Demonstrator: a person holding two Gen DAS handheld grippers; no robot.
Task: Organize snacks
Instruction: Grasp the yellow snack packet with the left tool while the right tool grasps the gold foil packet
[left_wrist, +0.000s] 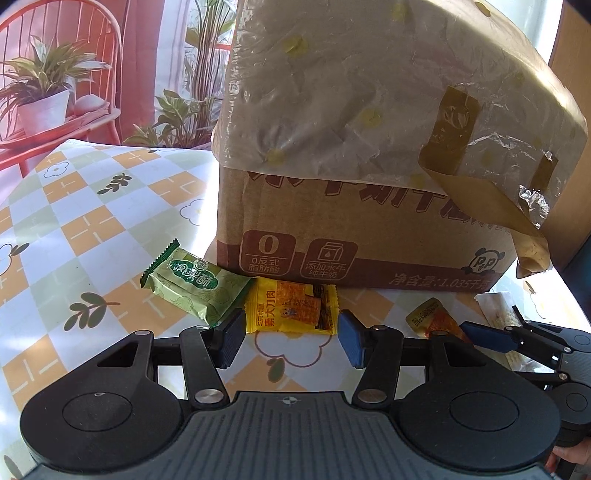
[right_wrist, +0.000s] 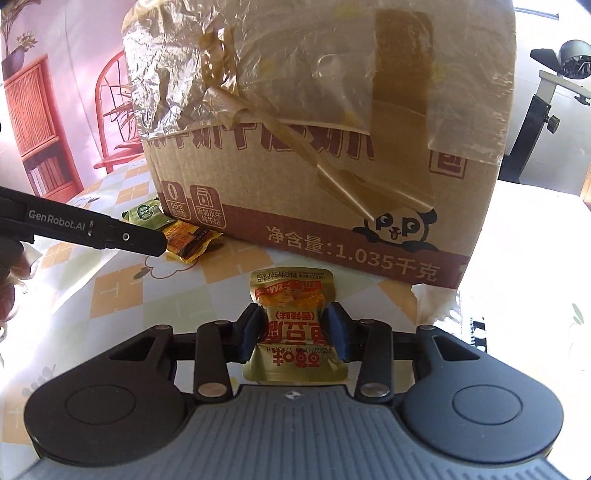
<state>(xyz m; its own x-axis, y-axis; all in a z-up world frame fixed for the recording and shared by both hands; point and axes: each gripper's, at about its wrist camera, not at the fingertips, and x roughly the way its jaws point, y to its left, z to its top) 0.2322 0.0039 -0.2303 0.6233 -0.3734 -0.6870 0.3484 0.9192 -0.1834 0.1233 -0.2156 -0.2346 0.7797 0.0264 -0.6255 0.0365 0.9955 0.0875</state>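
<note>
A yellow snack packet (left_wrist: 293, 310) lies on the checked tablecloth just ahead of my open left gripper (left_wrist: 291, 339), between its fingers and the cardboard box (left_wrist: 362, 221). A green pastry packet (left_wrist: 195, 288) lies to its left, touching it. My right gripper (right_wrist: 295, 332) is shut on a gold snack pouch (right_wrist: 291, 321), which rests on or just above the cloth in front of the box (right_wrist: 332, 166). The pouch and the right gripper also show at the right of the left wrist view (left_wrist: 436, 321). The left gripper shows at the left of the right wrist view (right_wrist: 110, 232).
The large taped cardboard box, draped in clear plastic, fills the space ahead of both grippers. A torn white wrapper (right_wrist: 443, 306) lies by the box's right corner. A backdrop with chair and plants (left_wrist: 74, 81) stands behind the table.
</note>
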